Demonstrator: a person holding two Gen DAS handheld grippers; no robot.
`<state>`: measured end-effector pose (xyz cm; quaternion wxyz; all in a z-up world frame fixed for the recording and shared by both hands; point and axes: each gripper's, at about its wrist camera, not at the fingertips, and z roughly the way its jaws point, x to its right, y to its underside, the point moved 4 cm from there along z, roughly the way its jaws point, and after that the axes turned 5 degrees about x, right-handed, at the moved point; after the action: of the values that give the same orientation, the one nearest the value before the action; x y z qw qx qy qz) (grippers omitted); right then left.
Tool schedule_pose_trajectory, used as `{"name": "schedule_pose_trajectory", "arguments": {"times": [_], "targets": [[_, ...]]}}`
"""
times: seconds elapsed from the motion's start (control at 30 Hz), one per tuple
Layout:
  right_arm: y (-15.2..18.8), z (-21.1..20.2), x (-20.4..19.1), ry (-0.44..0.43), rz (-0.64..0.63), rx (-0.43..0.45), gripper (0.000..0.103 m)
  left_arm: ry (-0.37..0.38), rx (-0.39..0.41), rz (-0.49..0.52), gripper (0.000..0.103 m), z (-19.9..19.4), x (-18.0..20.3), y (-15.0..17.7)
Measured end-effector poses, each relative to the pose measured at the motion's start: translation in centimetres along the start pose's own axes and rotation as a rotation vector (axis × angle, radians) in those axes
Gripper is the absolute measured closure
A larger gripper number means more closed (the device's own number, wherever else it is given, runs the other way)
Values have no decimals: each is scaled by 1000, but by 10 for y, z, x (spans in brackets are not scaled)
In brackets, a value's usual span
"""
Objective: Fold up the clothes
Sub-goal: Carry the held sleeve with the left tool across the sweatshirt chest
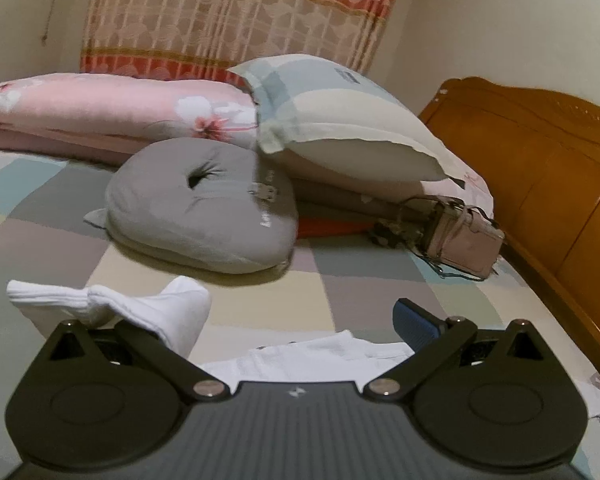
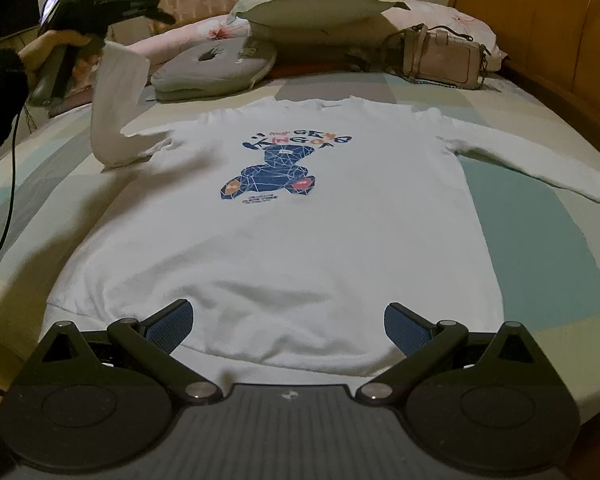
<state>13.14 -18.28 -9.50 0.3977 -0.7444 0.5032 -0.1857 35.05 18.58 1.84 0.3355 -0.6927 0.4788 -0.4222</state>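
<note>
A white sweatshirt (image 2: pixel 284 248) with a blue bear print lies face up on the checked bedsheet (image 2: pixel 540 240), collar toward the pillows. Its one sleeve (image 2: pixel 540 172) stretches out flat to the right. The other sleeve (image 2: pixel 114 96) stands lifted at the left, up to my left gripper (image 2: pixel 162 8), held by a hand. In the left wrist view that gripper (image 1: pixel 296 316) is spread open, and the sleeve cuff (image 1: pixel 112 304) lies draped over its left finger, hiding the pad. My right gripper (image 2: pixel 288 320) is open just above the hem, nothing between its fingers.
A grey round cushion (image 2: pixel 216 64), a pale pillow (image 2: pixel 312 0) and a pink floral quilt (image 1: pixel 100 108) lie at the head of the bed. A pink handbag (image 2: pixel 444 60) sits beside the wooden headboard (image 2: pixel 548 12). A cable (image 2: pixel 8 200) hangs at the left.
</note>
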Motion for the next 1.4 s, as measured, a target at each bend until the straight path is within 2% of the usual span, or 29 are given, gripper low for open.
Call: {"name": "schedule_pose_trajectory", "arguments": {"times": [0.67,1.4], "targets": [[7,1,33,-33,79,28,0,61,-53,63,1,44,94,1],[3,-11,40,-75,80,83,0,134,-85,123,1,74,175,12]]}}
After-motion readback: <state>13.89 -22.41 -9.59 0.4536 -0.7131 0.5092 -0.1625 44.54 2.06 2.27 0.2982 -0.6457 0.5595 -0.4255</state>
